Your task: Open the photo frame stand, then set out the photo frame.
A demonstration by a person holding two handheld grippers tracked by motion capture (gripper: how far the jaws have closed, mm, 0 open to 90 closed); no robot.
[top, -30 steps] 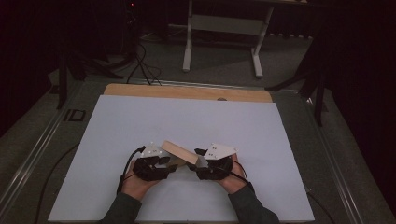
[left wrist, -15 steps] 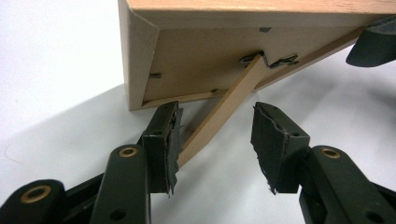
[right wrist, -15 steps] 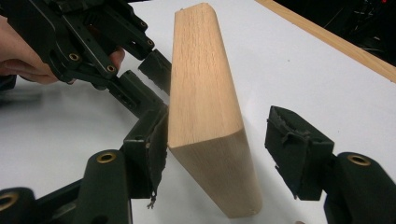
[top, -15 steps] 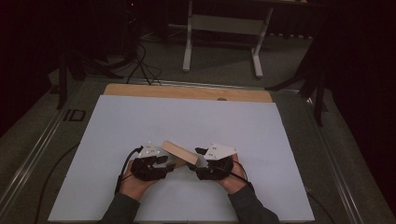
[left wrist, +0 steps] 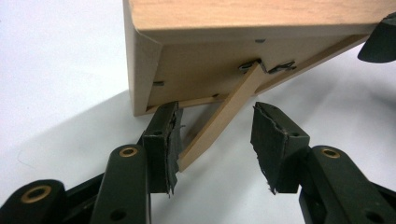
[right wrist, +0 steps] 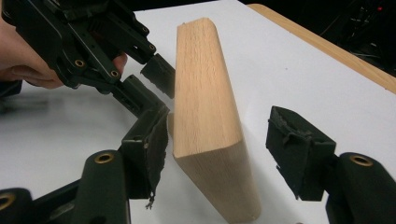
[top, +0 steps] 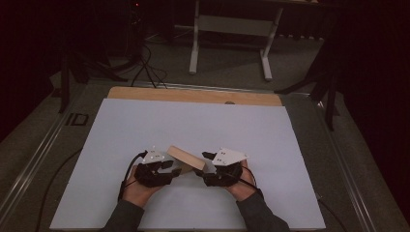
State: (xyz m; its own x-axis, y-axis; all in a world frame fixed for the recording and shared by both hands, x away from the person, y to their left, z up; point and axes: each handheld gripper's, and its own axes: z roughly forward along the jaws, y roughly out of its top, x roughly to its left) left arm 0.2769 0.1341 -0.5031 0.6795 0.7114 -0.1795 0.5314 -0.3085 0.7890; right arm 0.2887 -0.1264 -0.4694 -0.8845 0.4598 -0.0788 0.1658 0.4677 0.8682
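A light wooden picture frame point(top: 186, 157) stands tilted on the white board between my two grippers. In the left gripper view its brown back point(left wrist: 210, 70) faces me, with a thin wooden prop leg point(left wrist: 224, 112) slanting down to the board. My left gripper point(left wrist: 215, 140) is open, and the leg's lower end lies between its pads, close against the left one. My right gripper point(right wrist: 219, 149) has just been opening; the frame's rounded edge point(right wrist: 205, 93) stands between its pads, clear of the right pad. The left gripper point(right wrist: 149, 88) shows beyond it, behind the frame.
The white board point(top: 145, 125) covers the table, with a wooden strip point(top: 193, 95) along its far edge. Both hands sit near the front edge. Beyond the table are a white stand point(top: 229, 29) and cables point(top: 145, 63) on the dark floor.
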